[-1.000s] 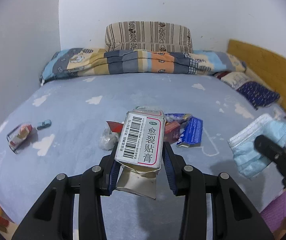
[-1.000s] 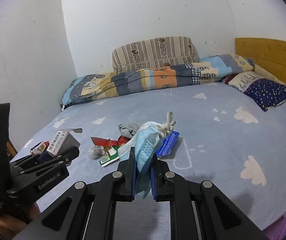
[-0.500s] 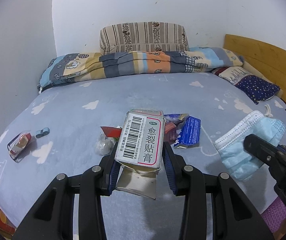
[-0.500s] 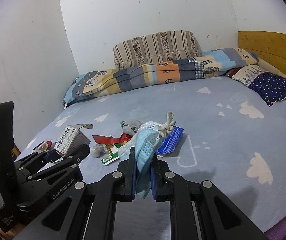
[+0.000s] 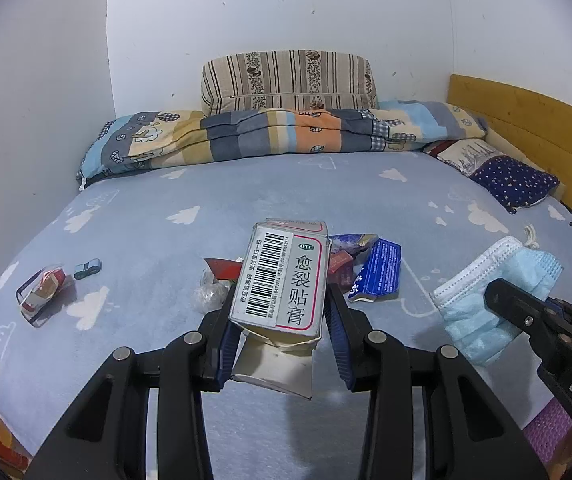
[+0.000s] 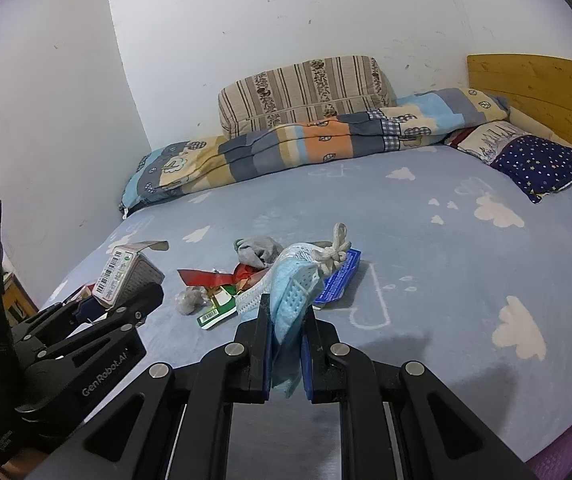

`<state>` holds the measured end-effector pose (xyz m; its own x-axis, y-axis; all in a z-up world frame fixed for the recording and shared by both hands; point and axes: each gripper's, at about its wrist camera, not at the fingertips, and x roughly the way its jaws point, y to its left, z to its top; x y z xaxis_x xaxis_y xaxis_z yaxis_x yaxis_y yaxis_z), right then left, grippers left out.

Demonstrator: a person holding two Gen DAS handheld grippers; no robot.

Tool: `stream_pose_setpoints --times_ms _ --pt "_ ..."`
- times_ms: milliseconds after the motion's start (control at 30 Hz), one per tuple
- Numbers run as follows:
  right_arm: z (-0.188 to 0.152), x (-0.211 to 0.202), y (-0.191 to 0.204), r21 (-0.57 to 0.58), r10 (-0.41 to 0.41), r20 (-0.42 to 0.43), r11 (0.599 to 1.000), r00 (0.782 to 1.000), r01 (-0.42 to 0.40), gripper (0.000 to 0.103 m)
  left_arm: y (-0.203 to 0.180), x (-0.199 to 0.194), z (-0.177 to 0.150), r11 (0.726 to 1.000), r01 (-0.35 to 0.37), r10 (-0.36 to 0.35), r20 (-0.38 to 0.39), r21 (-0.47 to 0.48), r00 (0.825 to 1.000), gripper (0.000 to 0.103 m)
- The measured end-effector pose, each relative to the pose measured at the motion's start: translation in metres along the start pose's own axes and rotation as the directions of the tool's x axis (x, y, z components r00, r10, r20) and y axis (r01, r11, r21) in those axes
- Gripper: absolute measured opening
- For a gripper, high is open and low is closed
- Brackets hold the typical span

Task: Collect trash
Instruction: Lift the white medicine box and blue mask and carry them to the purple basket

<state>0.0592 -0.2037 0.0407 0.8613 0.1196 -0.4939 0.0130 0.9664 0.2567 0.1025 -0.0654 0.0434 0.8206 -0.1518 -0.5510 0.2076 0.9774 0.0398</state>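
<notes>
1. Both grippers have pulled back and risen from the bed [image 5: 246,184], loads lifted clear.
2. Left gripper [image 5: 280,316] is clamped on the medicine box [image 5: 282,280], barcode up, squeezed by its sides so it can't slip.
3. Right gripper [image 6: 286,320] pinches the blue face mask [image 6: 292,292]; it dangles.
4. More wrappers [image 6: 222,280] wait on the sheet, probably next.

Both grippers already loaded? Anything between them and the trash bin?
No bin shows in either view, so the path can't be judged. The left gripper is shut on the medicine box and the right gripper on the blue face mask; nothing sits between jaws and loads.
</notes>
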Motion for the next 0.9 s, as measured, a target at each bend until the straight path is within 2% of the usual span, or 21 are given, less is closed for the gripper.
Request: stream_pose_setpoints --times_ms 400,533,633,767,833,900 --pt "0.0 0.0 -0.004 0.012 -0.011 0.002 1.0 1.0 0.011 0.012 -0.006 -0.002 0.002 1.0 0.009 -0.009 0.002 0.006 1.0 0.039" --pt "0.002 -0.007 -0.013 0.039 -0.021 0.021 0.999 1.0 0.02 0.012 -0.015 -0.003 0.003 0.997 0.075 -0.075 -0.002 0.004 0.997 0.039" --pt "0.005 -0.024 -0.031 0.097 -0.016 0.037 0.995 0.999 0.012 0.012 -0.034 -0.005 0.001 0.986 0.158 -0.158 -0.016 0.048 0.987 0.039" --pt "0.001 -0.058 -0.064 0.149 -0.024 0.046 0.989 0.999 0.017 0.012 -0.073 -0.017 -0.001 0.948 0.285 -0.284 -0.025 0.14 0.958 0.039" --pt "-0.004 -0.08 -0.083 0.165 -0.053 0.056 0.985 0.997 0.043 0.012 -0.101 -0.027 -0.004 0.911 0.363 -0.361 -0.049 0.195 0.931 0.039" --pt "-0.01 -0.106 -0.108 0.2 -0.089 0.067 0.977 0.994 0.074 0.012 -0.128 -0.037 -0.006 0.866 0.442 -0.434 -0.086 0.233 0.897 0.039"
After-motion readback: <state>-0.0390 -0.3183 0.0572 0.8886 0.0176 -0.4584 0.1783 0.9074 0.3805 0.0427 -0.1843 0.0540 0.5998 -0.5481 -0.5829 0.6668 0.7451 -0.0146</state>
